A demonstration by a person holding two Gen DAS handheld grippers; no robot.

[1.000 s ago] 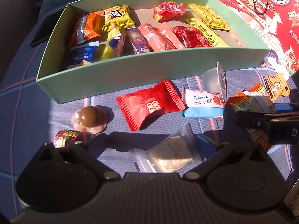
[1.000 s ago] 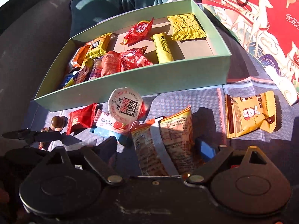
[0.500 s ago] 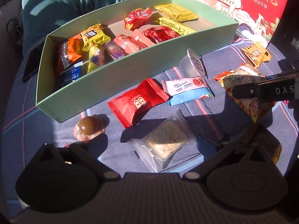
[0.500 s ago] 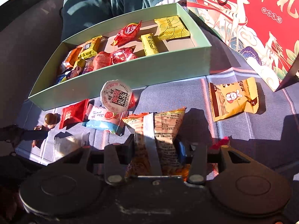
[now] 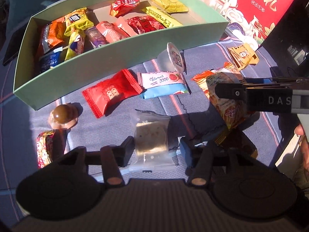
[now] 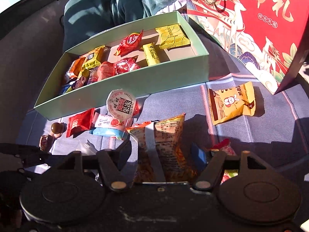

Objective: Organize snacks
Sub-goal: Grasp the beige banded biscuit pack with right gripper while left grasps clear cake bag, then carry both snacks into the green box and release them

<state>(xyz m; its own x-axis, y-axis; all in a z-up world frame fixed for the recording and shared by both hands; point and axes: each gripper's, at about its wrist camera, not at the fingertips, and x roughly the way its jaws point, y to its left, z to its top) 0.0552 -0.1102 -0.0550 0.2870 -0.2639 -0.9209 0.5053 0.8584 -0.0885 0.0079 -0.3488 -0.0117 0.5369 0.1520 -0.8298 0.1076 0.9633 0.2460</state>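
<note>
Near side of box: loose snacks lie on the cloth (image 6: 251, 135) just outside the long wall of the box (image 5: 115, 58). They are not yet sorted.
Box: open, and holding wrapped snacks mostly toward its left end. Its right end shows bare floor, so that is probably where the next ones fit.
Left gripper (image 5: 156, 150): tipped steeply down over the clear pack (image 5: 150, 135), which lies flat on the cloth well short of the box wall. Its jaws have just been closing with the pack between them. One pad meets the wrapper edge and the other is just beside it, so this is not yet a squeeze.
Why there: the pads line up across the pack's short width, the easier span to pinch.
Right gripper (image 6: 162, 150): clamped on the orange bag (image 6: 164, 141), to the right of the clear pack. Its jaws have just eased wider, yet both pads press the bag's sides.
Bag's pose: upright between the pads, with its shadow on the cloth below, so it seems lifted.
Left waiting: jelly cup (image 5: 171, 58) touching the box wall, red pack (image 5: 112, 92) and vitamin pack (image 5: 162, 83) just before it, and yellow pack (image 6: 231, 104) off the box's right corner.
Risk: the puffy bag may slip from a light grip.
</note>
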